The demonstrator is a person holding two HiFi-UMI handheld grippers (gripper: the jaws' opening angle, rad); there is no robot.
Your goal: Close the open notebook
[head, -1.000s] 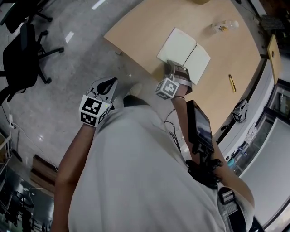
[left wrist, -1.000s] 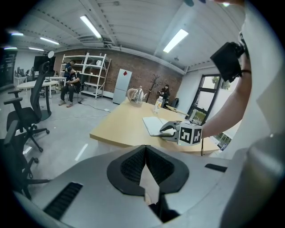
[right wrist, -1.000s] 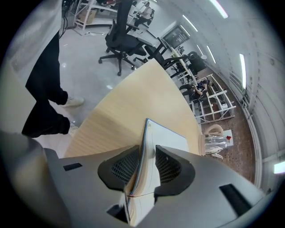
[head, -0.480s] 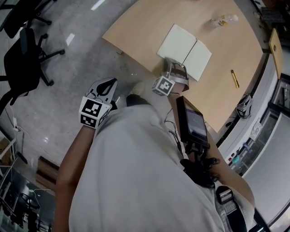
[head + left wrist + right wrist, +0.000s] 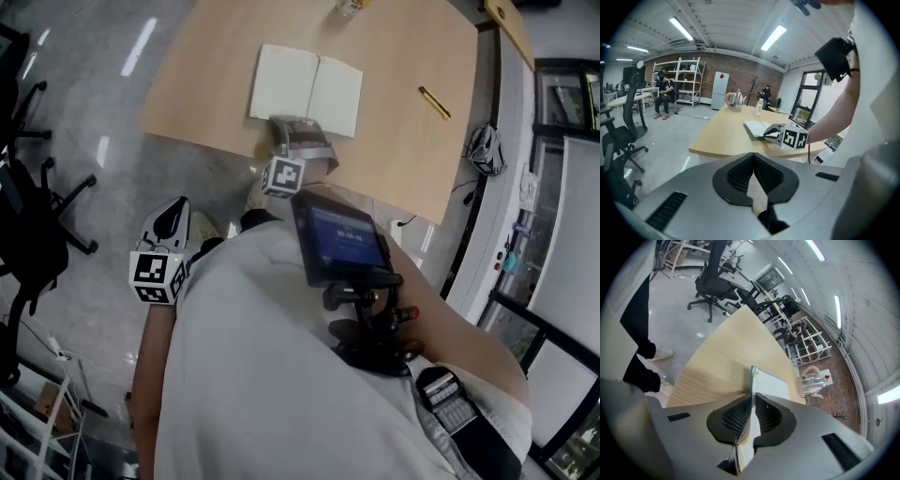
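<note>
Head view: notebook (image 5: 307, 89) open on the surface (image 5: 403, 141), spine running near to far, right gripper (image 5: 298, 127) at its near edge close to the spine, left gripper (image 5: 173, 217) low over the floor, well apart. Left gripper view: jaws together on nothing, notebook far ahead on the surface. Right gripper view: jaws pinched thin on a notebook leaf stretching straight ahead, so probably a fold across the spine next
</note>
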